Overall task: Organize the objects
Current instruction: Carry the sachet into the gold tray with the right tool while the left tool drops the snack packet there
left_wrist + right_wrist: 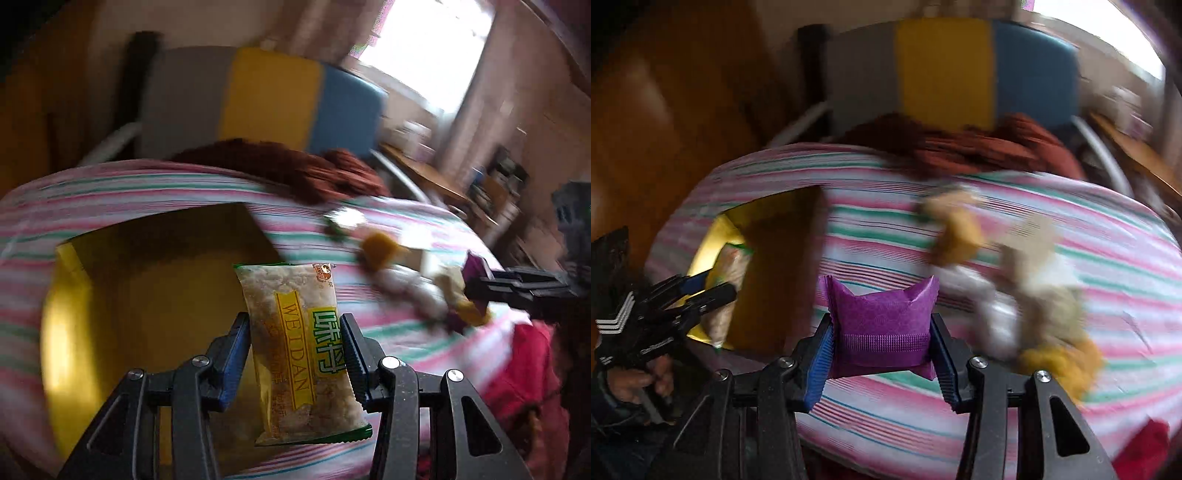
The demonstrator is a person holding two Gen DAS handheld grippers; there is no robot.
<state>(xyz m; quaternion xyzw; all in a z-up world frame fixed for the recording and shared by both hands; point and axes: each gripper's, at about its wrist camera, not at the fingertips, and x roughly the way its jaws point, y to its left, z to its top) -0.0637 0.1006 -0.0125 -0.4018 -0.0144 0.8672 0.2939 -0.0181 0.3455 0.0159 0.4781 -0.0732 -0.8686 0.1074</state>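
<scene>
Clamping a snack packet [301, 347] over the yellow box [110, 295], left claw [295, 354]; right claw [881, 350] grips purple packet [882, 325].

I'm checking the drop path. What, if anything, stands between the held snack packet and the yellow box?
Nothing visible does. The left hand-held gripper holds the snack packet right at the open yellow box, with its open top unobstructed. The loose snack pile lies off to the right on the striped sheet.
</scene>
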